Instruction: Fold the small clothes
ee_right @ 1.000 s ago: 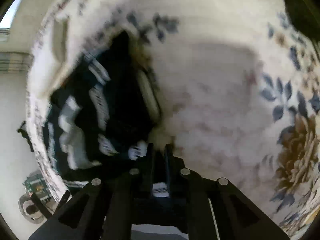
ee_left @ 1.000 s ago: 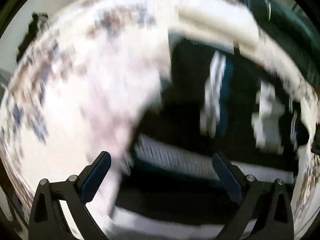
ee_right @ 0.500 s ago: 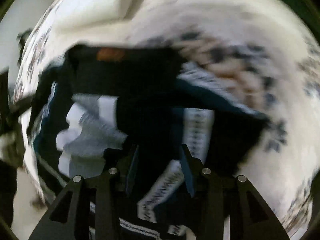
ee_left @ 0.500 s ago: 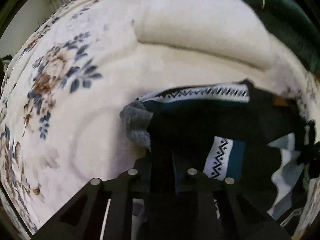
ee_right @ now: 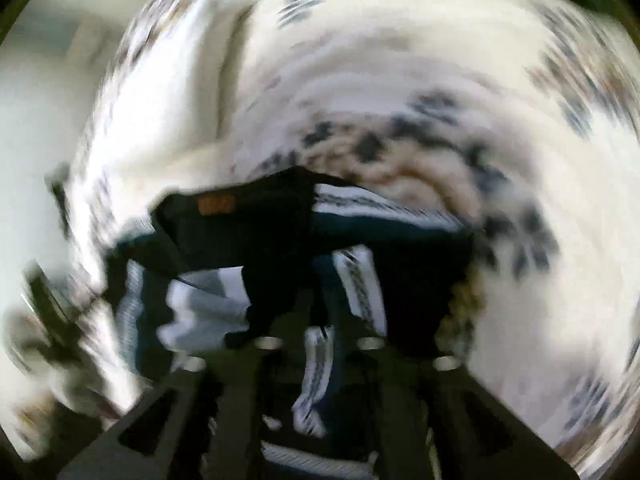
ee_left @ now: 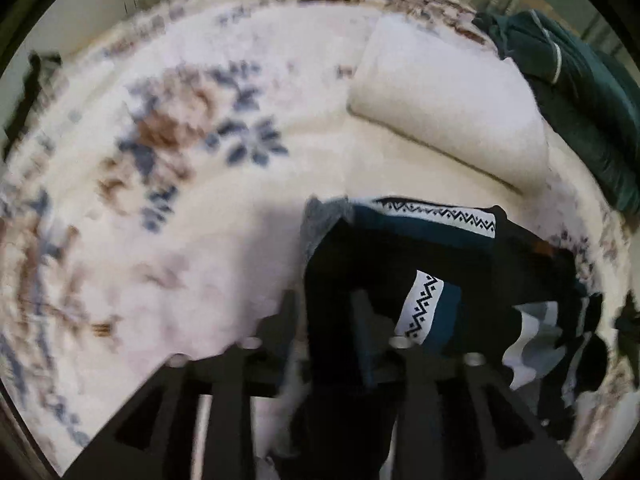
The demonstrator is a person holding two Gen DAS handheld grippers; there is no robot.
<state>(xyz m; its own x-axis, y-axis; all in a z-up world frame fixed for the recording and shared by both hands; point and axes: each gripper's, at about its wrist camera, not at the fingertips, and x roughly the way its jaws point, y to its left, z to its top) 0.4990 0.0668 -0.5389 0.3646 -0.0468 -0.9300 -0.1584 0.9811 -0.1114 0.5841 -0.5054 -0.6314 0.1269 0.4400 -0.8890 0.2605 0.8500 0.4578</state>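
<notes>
Straddling the near-left edge of the dark patterned sweater, the left gripper had just been opening; the right gripper, blurred, stood part-open over fabric, grip uncertain.

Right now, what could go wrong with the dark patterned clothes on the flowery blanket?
The left gripper has dark cloth of the patterned garment between its jaws, which have just been opening, so the fold might slip loose. The right gripper also straddles the fabric; pulling both ways could bunch it on the blanket.
</notes>
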